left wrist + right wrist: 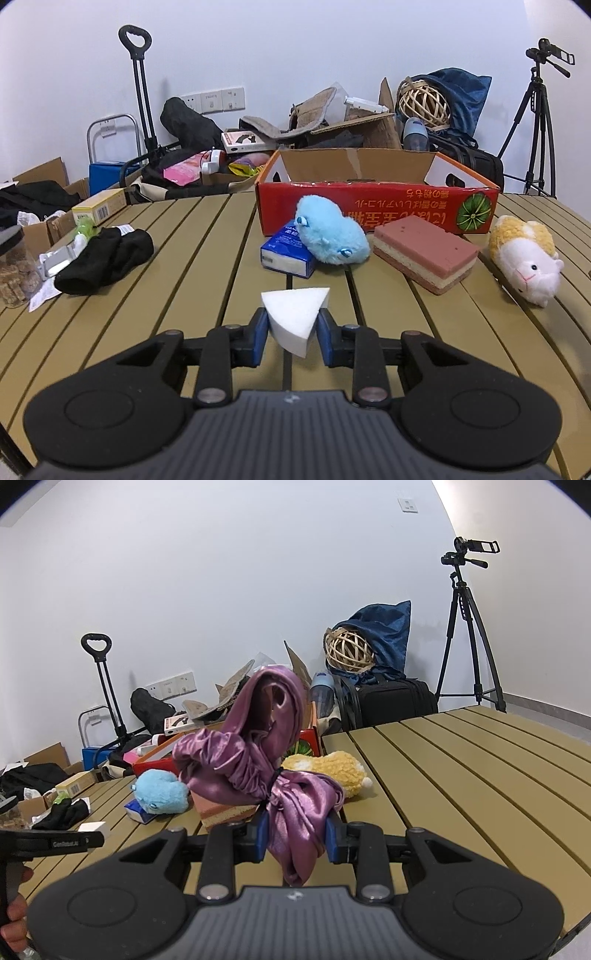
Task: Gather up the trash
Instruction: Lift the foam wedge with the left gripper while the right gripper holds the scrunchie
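While the left gripper [291, 334] pinches the white foam wedge [293, 317] by its narrow end, it could slip out before the red box [373, 206] at twelve o'clock (right gripper [295, 840] clamps purple cloth [266, 768]).

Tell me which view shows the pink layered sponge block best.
The left wrist view: the sponge block lies fully exposed on the slatted table, top and layered sides visible. In the right wrist view only a corner shows, mostly hidden behind the purple satin cloth.
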`<state>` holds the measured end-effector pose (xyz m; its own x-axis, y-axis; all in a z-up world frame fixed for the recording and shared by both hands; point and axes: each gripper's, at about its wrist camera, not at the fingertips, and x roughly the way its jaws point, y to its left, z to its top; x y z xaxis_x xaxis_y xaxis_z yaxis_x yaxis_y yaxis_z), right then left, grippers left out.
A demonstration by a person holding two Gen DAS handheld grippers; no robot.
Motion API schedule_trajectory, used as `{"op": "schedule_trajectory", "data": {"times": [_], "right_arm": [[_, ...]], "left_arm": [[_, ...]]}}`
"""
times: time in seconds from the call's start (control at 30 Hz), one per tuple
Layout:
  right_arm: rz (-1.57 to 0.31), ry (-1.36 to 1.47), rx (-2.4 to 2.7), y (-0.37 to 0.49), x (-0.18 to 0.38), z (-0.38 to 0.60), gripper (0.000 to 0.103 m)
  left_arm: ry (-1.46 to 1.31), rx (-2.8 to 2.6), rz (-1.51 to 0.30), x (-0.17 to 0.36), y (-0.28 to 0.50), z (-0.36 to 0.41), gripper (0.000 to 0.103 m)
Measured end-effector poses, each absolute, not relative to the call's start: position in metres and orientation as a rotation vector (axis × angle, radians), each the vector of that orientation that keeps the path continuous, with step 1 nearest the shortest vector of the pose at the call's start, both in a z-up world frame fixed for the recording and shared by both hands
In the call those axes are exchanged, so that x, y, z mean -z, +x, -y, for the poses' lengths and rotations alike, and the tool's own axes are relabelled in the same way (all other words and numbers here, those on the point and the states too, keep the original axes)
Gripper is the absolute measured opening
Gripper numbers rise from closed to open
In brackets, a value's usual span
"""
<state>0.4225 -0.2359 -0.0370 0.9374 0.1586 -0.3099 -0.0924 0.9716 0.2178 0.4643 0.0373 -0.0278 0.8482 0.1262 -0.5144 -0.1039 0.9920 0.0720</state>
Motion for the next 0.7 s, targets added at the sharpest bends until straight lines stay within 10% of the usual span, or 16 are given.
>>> {"op": "schedule_trajectory", "data": {"times": [0.7], "right_arm": [[-0.312, 0.171, -0.179, 0.341, 0.023, 0.232, 0.029]], "left_arm": [[0.032, -0.085, -0.481, -0.003, 0.348, -0.031, 0.028]]}}
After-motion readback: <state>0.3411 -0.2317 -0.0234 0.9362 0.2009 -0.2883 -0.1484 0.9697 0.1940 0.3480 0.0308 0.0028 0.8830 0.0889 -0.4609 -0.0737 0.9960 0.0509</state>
